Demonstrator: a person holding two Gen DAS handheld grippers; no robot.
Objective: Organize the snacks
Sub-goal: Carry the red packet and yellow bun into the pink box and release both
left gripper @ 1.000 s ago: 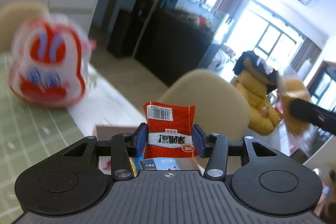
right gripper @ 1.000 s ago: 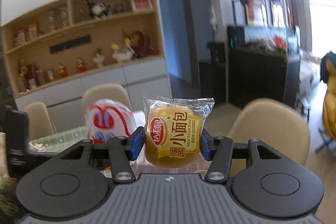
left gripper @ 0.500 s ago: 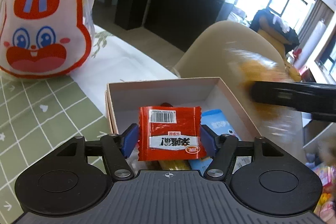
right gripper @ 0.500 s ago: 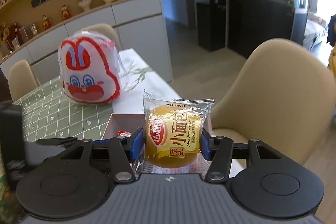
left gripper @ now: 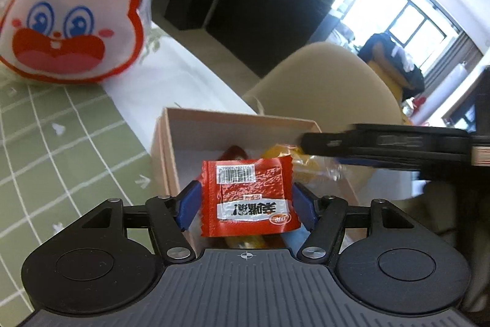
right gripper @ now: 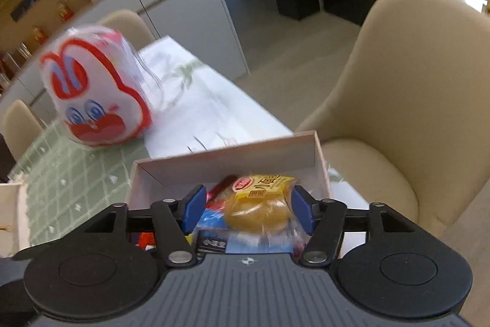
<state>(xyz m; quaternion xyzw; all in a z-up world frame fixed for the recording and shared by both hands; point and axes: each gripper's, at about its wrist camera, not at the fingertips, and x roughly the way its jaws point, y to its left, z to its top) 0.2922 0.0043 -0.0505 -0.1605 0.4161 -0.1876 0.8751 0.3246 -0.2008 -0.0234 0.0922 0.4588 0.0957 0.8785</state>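
A: What has the left gripper (left gripper: 246,206) got?

B: A red snack packet (left gripper: 248,198), barcode end up, standing between its blue fingers (left gripper: 189,205). The fingers look parted a little; the right one seems to touch the packet's edge, a thin gap shows at the left one. Whether it is truly clamped I cannot tell.

A: And where is that packet?

B: Over the near part of the open cardboard box (left gripper: 167,149), which sits just ahead of the fingers on the desk (left gripper: 76,143).

A: The right gripper (right gripper: 246,212)?

B: Its fingers (right gripper: 193,207) are spread wide. The small bread pack (right gripper: 260,204) lies between them, tipped back, touching neither pad, on top of a blue packet (right gripper: 214,219) inside the box (right gripper: 226,157).

A: Anything beyond the fingertips?

B: A rabbit-face bag (left gripper: 70,8) stands on the desk ahead and to the left of the left fingers; a beige chair (right gripper: 413,100) is ahead-right of the right ones.
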